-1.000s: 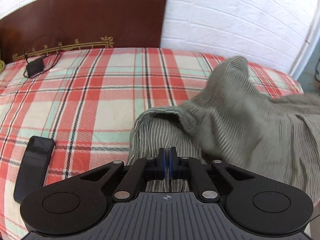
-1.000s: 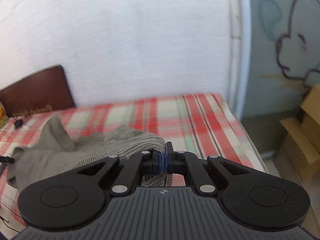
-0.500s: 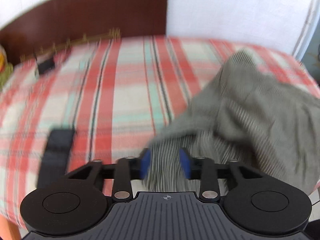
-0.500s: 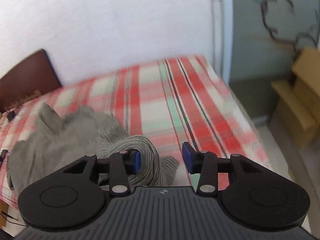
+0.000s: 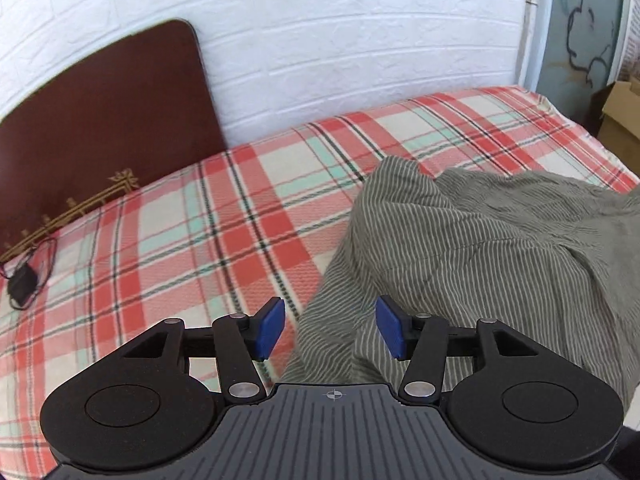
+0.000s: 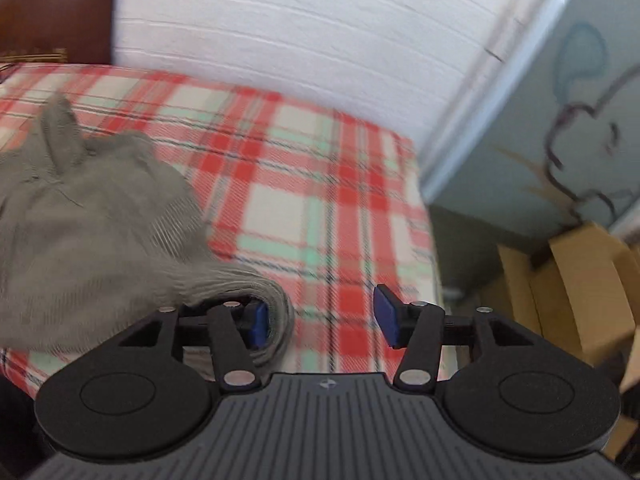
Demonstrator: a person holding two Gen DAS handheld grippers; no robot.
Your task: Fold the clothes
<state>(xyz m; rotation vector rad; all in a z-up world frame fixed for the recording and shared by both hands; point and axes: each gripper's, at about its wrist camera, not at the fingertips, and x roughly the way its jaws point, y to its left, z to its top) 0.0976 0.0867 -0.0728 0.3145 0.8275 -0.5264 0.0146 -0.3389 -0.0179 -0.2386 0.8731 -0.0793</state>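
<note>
The garment [image 5: 480, 248] lies heaped on the bed [image 5: 192, 240], headboard [image 5: 100, 120] behind to the left, cardboard boxes [image 6: 576, 280] beside it on the right.

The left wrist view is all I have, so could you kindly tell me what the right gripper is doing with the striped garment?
Observer: The right gripper has its jaws opening; a rolled edge of the striped garment curls around its left-hand finger, unpinched.
Operator: Thank you. Is the bedspread beyond it bare?
Observer: Yes, the plaid bedspread beyond that gripper has nothing on it out to the mattress edge.
Operator: And what lies past that edge?
Observer: Cardboard boxes stand on the floor there.
</note>
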